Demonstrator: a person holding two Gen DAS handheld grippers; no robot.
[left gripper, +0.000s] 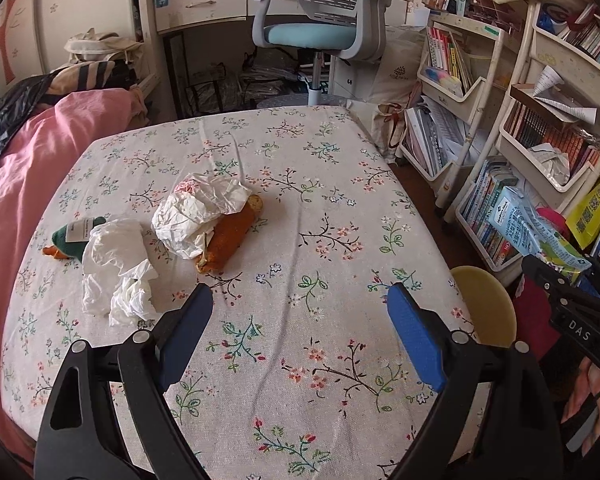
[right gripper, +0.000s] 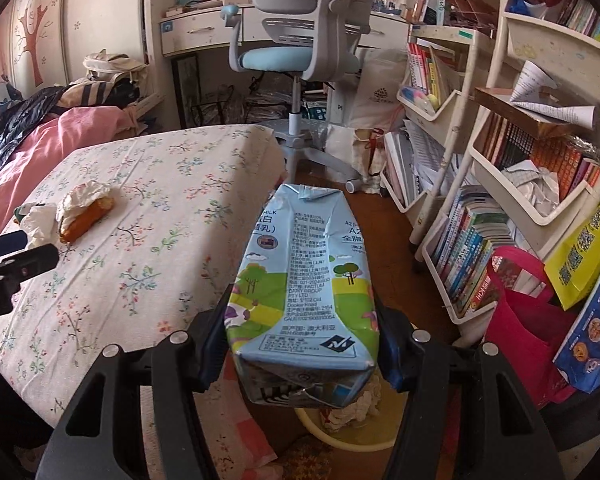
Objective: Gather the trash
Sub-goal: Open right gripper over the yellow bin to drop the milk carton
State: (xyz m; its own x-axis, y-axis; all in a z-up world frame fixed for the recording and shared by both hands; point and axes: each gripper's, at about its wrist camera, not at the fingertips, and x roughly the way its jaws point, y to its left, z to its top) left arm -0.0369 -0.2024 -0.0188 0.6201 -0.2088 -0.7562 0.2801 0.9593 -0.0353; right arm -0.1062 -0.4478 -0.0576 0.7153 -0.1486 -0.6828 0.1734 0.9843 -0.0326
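On the bed (left gripper: 284,184) we see a green wrapper (left gripper: 74,236) half hidden under tissues (left gripper: 116,268), then a crumpled bag (left gripper: 196,216) covering most of an orange roll (left gripper: 226,240). Our left tongs (left gripper: 300,304) gape wide, empty. Our right tongs (right gripper: 300,332) clamp a milk carton (right gripper: 300,276) over a yellow bin (right gripper: 352,432), which it mostly blocks.
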